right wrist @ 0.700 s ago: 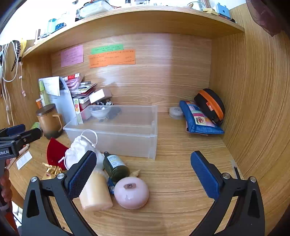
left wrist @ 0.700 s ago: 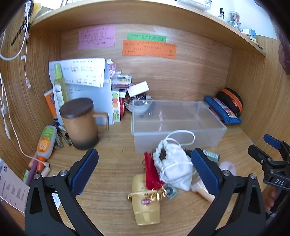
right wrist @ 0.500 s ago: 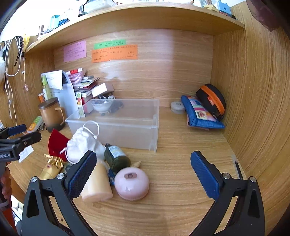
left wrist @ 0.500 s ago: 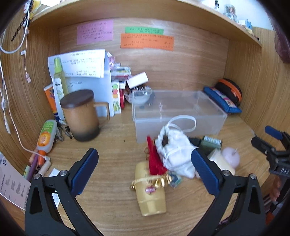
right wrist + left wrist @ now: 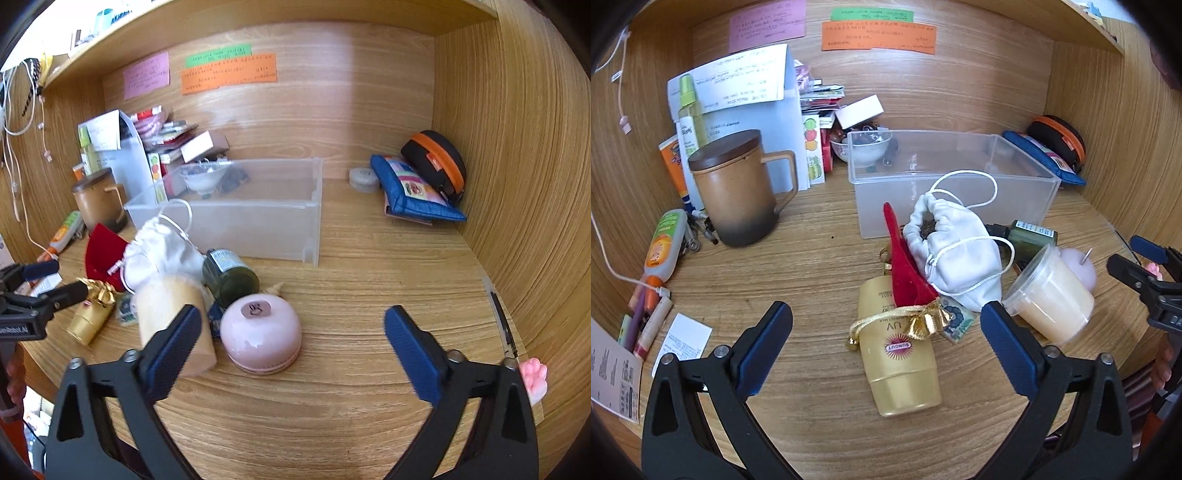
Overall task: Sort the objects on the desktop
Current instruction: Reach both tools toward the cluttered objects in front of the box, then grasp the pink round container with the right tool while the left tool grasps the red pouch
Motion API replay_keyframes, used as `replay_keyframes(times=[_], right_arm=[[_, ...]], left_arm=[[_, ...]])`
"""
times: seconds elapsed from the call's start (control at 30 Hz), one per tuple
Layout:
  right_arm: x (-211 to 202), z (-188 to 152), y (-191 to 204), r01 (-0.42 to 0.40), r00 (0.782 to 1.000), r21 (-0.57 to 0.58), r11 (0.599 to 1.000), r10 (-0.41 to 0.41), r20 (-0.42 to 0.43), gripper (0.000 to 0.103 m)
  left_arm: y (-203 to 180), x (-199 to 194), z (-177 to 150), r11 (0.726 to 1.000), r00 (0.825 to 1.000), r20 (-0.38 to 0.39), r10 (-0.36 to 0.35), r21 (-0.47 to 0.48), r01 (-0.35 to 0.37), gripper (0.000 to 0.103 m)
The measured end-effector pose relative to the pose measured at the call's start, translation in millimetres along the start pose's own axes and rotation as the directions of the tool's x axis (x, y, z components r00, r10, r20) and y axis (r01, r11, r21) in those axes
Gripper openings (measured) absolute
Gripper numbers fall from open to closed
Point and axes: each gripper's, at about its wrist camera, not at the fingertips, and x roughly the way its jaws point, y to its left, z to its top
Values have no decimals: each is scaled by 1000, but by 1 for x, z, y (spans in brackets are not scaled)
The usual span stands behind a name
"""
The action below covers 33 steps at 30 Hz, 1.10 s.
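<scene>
**Both grippers wide, lining up on the clutter pile**

Step in hand, as I read it: pick one item from the pile & move it to the clear bin [image 5: 955, 184]. Best approach w/ the left gripper [image 5: 886, 332]: come down over the gold sunscreen bottle [image 5: 899, 365], jaws either side of its body, clear of the red pouch [image 5: 905, 273] and gold ribbon draped on it (snag risk). Left jaws stand apart, nothing between the pads; the bottle lies on the counter [image 5: 798, 258] just ahead, roughly centred between them. Right gripper [image 5: 291, 332] also spread, empty; the pink round case [image 5: 260, 338] sits just ahead between its jaws, cream tub [image 5: 173, 314] by the left pad. White drawstring bag [image 5: 955, 258] leans vs. the bin front.
</scene>
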Motion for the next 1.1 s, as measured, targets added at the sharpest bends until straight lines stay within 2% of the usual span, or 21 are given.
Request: replay_keyframes(times=[0.03, 0.1, 0.2, 0.4, 0.6, 0.63, 0.7, 0.83, 0.9, 1.0, 1.1], right_arm=[[3, -1, -1, 0, 1000, -3, 1000, 0, -10, 89], [9, -2, -3, -8, 1000, -1, 1000, 8, -29, 84], [16, -3, -5, -50, 997, 10, 999, 50, -56, 79], [27, -6, -2, -80, 993, -5, 997, 79, -93, 76], [40, -9, -7, -132, 984, 44, 990, 136, -117, 76], [42, -9, -7, -137, 983, 49, 989, 142, -118, 76], [45, -9, -7, -146, 981, 56, 988, 152, -122, 76], [51, -10, -5, -155, 977, 45, 987, 160, -144, 76], [55, -12, -2, -149, 976, 28, 988, 152, -158, 75], [61, -12, 0, -151, 972, 19, 988, 152, -179, 66], [65, -12, 0, -153, 971, 14, 988, 153, -186, 62]], left_arm=[[-2, 1, 0, 1000, 1000, 2, 0, 7, 0, 102], [-4, 5, 1, 1000, 1000, -4, -8, 14, 8, 88], [-6, 16, 3, 1000, 999, -34, -23, 7, 23, 77], [-3, 26, 7, 1000, 998, -48, -27, -5, 27, 75], [5, 37, 15, 999, 998, -54, -38, -38, 36, 74], [5, 38, 15, 998, 998, -55, -40, -40, 38, 72], [6, 42, 17, 998, 997, -63, -48, -44, 45, 62], [6, 49, 18, 997, 995, -76, -67, -51, 63, 55], [4, 49, 20, 997, 995, -73, -65, -41, 62, 48], [3, 46, 20, 996, 995, -68, -79, -37, 77, 39], [4, 39, 18, 995, 994, -60, -93, -30, 92, 38]])
